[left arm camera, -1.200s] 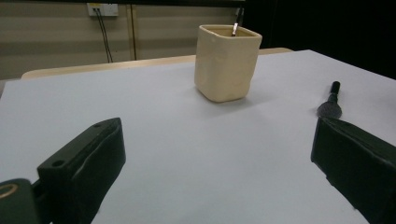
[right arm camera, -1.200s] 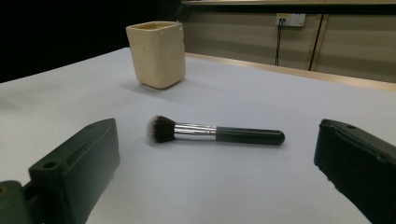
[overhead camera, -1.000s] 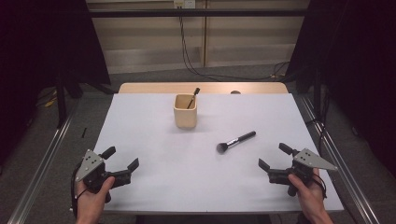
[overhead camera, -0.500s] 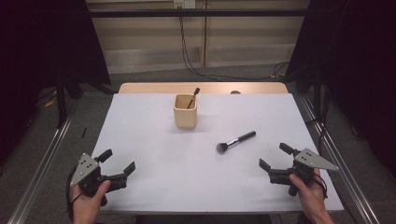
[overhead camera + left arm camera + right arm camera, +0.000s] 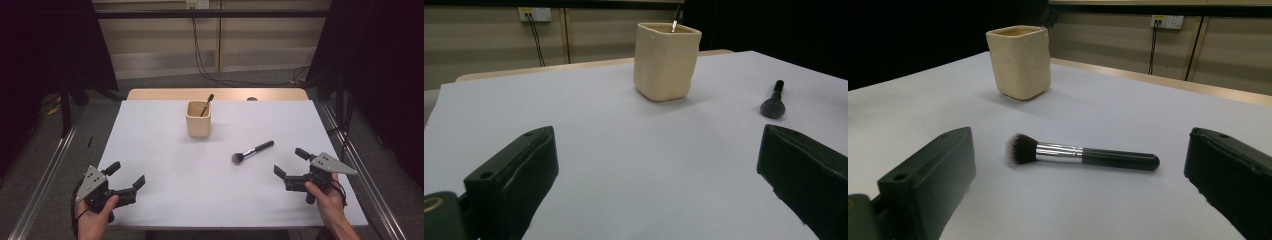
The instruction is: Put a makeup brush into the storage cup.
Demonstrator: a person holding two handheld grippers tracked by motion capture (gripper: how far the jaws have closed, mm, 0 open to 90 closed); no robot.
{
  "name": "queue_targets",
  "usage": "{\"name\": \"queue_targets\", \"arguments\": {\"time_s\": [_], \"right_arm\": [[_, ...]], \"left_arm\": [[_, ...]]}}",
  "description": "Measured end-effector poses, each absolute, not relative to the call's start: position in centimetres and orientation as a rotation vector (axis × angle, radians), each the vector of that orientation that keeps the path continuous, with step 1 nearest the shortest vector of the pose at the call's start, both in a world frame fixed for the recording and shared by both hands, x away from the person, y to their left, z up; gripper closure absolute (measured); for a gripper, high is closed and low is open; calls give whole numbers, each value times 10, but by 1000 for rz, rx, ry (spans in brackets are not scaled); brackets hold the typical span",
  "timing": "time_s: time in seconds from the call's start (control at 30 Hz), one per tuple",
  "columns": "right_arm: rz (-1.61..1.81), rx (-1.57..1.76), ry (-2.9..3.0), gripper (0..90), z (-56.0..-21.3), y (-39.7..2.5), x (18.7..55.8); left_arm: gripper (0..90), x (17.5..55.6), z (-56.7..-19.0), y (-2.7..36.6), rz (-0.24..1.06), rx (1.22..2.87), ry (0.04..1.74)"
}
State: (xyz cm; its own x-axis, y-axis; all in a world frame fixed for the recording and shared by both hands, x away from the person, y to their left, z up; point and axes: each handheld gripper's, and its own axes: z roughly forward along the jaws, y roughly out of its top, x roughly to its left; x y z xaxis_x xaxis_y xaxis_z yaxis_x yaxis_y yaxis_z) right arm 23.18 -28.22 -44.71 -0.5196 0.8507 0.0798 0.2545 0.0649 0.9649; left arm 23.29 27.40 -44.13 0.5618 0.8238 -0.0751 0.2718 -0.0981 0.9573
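High view: my left gripper and right gripper hover low at the near corners, jaws spread, holding nothing. Makeup brush lies flat on the white surface, just ahead of my right jaws, near the beige cup.

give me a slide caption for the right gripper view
Open right gripper facing a makeup brush lying on the white table, beige cup behind.

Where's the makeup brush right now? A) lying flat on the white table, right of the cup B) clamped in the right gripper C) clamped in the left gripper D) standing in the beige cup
A: the makeup brush lies flat on the white table, apart from the beige cup, ahead of the open right gripper.
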Motion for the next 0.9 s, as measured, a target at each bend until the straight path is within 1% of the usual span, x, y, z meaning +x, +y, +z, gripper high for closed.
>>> {"name": "queue_targets", "arguments": {"time_s": [0.47,0.9], "right_arm": [[1452,1118,1924,0,-440,-281,263],[1437,1106,2001,1,-427,-275,297]], "left_arm": [[31,234,-441,275,597,1641,932],[31,232,-440,272,588,1653,932]]}}
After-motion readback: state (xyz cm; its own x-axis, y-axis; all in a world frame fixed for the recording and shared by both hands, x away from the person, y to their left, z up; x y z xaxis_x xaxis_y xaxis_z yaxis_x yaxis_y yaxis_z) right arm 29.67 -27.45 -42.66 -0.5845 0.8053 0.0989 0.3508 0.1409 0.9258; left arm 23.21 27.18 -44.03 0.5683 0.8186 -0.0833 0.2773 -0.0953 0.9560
